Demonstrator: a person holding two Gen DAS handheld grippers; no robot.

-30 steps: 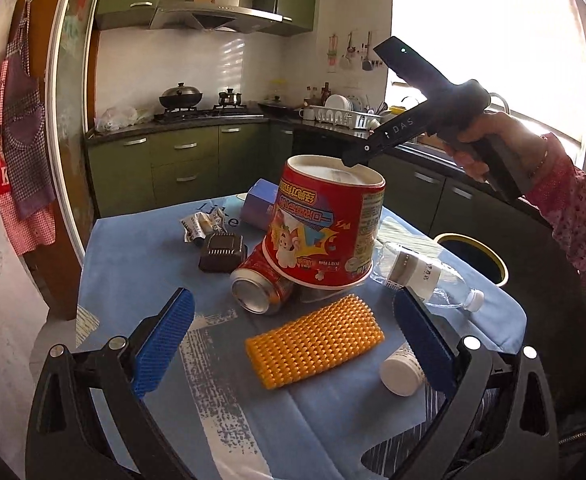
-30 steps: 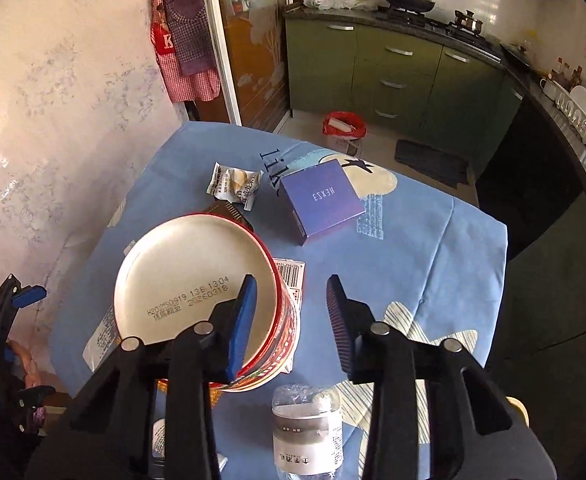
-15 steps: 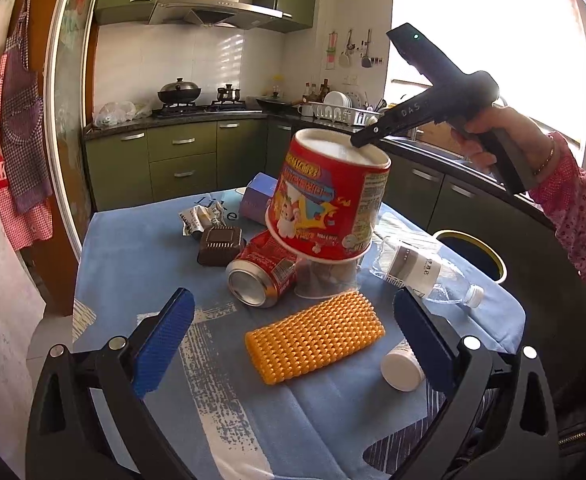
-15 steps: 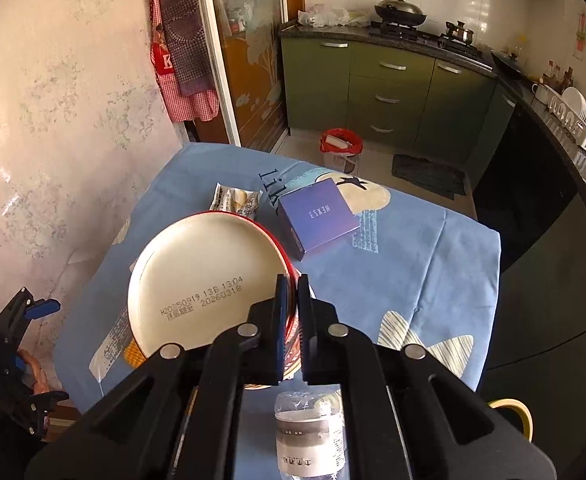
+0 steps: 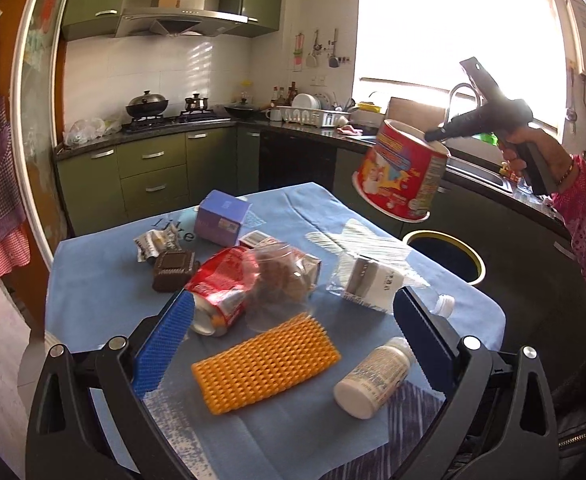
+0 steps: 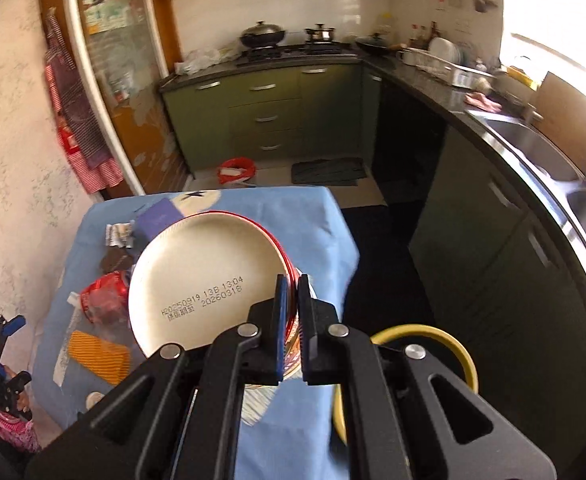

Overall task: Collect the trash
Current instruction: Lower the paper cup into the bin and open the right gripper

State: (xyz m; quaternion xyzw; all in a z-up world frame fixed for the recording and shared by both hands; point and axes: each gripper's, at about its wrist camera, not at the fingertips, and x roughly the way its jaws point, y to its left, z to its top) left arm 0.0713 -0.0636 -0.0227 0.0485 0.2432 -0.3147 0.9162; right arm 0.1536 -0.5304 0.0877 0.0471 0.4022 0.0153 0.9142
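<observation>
Up front in the left wrist view, our left tool (image 5: 289, 336) stood with its blue pads spread wide, grasping nothing, low over the worktop (image 5: 93, 296) with its blue cloth. Between the pads lay an orange ridged pad (image 5: 265, 364), a crushed red can (image 5: 221, 288) touching a clear plastic bag (image 5: 281, 276), and a white pill bottle (image 5: 375, 376) on its side. Farther back sat a purple box (image 5: 223, 216), a crumpled wrapper (image 5: 155, 242) and a small brown tray (image 5: 173, 270); a flattened clear bottle (image 5: 377, 284) lay near the right edge. Our right tool (image 5: 433, 135) held the red noodle cup (image 5: 401, 176) by its base rim, bottom up and tilted, in the air above the yellow-rimmed bin (image 5: 445, 256) beside the worktop.

From the right wrist view, our right tool (image 6: 290, 300) was clenched on the rim of the noodle cup (image 6: 205, 280), whose pale underside with a printed date faced the camera. The bin (image 6: 425, 336) showed just behind the fingers, partly hidden by them. Beyond the cup we saw the can (image 6: 105, 292), the orange pad (image 6: 97, 356) and the purple box (image 6: 159, 216) on the worktop (image 6: 321, 220).
</observation>
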